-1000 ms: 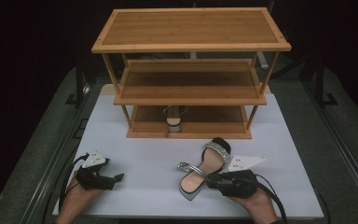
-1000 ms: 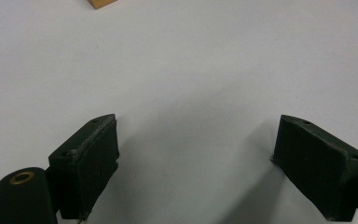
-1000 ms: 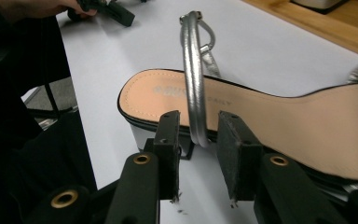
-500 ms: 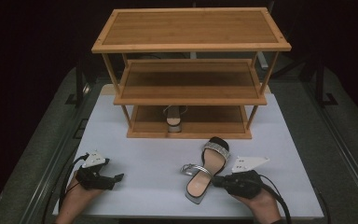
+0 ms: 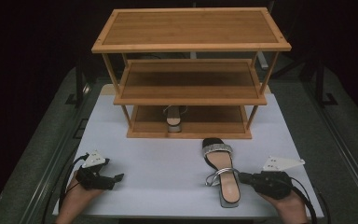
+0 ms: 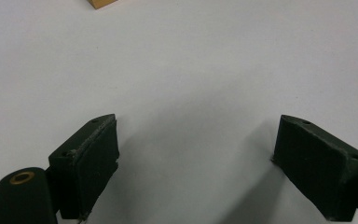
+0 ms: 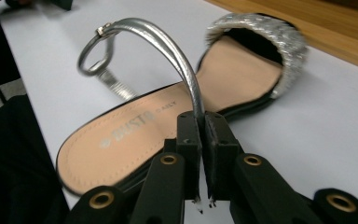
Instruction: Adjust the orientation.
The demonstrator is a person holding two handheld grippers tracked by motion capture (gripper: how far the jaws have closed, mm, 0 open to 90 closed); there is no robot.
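The sandal (image 5: 221,170) lies near the table's (image 5: 158,158) front edge, toe toward the shelf (image 5: 191,84). Light and flat-soled, its thin strap (image 7: 177,56) looks bendy; the right gripper (image 7: 204,126) pinches it low. The left gripper (image 5: 116,178) rests open.

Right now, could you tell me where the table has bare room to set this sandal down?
Bare white table lies between the left tongs and the sandal. The rack's two upper shelves are bare. Its bottom shelf holds the other sandal.
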